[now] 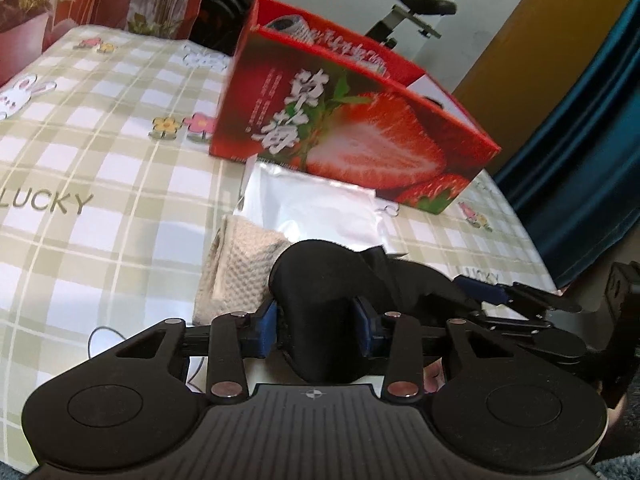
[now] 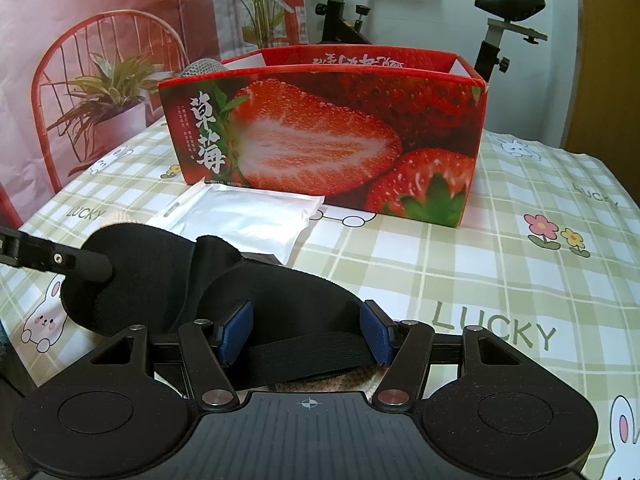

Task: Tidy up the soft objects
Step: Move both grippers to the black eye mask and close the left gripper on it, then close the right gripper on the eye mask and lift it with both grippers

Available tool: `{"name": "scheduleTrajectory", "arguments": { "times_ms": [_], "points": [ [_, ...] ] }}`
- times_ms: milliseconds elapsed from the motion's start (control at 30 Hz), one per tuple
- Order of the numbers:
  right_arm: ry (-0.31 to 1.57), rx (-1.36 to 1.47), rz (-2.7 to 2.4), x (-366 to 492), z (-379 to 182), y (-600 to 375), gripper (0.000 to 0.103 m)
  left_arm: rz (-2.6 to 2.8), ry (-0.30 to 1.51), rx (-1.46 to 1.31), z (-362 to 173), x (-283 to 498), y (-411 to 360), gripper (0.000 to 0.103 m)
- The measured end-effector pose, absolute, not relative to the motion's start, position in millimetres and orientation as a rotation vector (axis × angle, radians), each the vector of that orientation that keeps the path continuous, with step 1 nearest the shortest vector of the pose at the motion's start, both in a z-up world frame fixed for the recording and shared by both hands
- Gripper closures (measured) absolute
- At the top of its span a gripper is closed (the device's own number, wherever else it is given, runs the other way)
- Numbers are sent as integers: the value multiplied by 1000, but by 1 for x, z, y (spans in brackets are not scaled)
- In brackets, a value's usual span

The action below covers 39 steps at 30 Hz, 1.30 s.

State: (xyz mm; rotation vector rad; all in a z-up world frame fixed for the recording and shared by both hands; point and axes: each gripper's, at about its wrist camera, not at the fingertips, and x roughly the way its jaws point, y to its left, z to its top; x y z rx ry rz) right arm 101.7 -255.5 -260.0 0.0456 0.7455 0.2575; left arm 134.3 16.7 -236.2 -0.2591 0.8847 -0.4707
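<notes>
Currently the mask (image 1: 316,300), a black padded eye mask with an elastic strap (image 2: 304,350), lies low over the desk (image 1: 100,160), spanning both tongs. Left tongs (image 1: 316,320): narrow, blue pads pinching one lobe of the mask from both sides. Right tongs (image 2: 306,334): moderately wide, pads either side of the other lobe and strap; whether they actually press the fabric cannot be told from either view. Seen from the right wrist, the left tool's finger touches the far lobe.

Just beside the mask, left side: a beige knitted piece (image 1: 236,268), soft, unrolled state unclear. Beyond the mask: a white foil pouch (image 2: 244,216), flat on the cloth, its far edge touching the box (image 2: 320,136). Box is red, strawberry print, open top; something grey and knitted (image 2: 202,67) already shows over its back left rim.

Step in hand, by my reading: securing the mask for transfer into the box. Next move calls for lifting it clear of the pouch and over the near wall, the limp strap kept from snagging the rim.
</notes>
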Motion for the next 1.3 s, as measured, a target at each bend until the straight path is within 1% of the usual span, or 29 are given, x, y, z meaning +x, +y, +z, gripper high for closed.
{"name": "scheduleTrajectory", "arguments": {
  "times_ms": [67,167,233,333,400,467,633,833,900,967,1000,1167,1267,1300],
  "points": [
    [745,46,257,102,-260,-255,46,-489,856,-253,-231,132,16,63],
    [746,46,256,102,-260,-256,46,-504,859,-241,-231,132,12,63],
    [745,45,257,102,-260,-256,46,-499,872,-243,-235,133,13,73],
    [743,53,258,101,-260,-256,46,-475,882,-258,-240,135,16,79],
    [740,67,258,101,-259,-258,45,-459,894,-263,-244,137,18,80],
    [737,80,250,101,-259,-260,37,-449,906,-265,-247,139,18,80],
    [740,102,217,99,-260,-267,23,-437,937,-280,-254,142,21,80],
    [759,144,217,101,-265,-273,22,-435,953,-289,-260,145,21,80],
    [761,155,223,101,-265,-273,24,-435,953,-293,-261,146,20,80],
    [759,161,234,102,-263,-273,30,-436,953,-293,-261,146,20,80],
    [755,161,239,102,-261,-273,31,-435,952,-292,-261,146,20,80],
    [716,190,254,105,-245,-280,52,-434,952,-291,-261,145,19,80],
    [705,240,269,107,-238,-288,62,-434,952,-292,-261,146,20,80],
    [706,258,270,107,-237,-291,63,-435,952,-291,-261,146,20,80]
  ]
}}
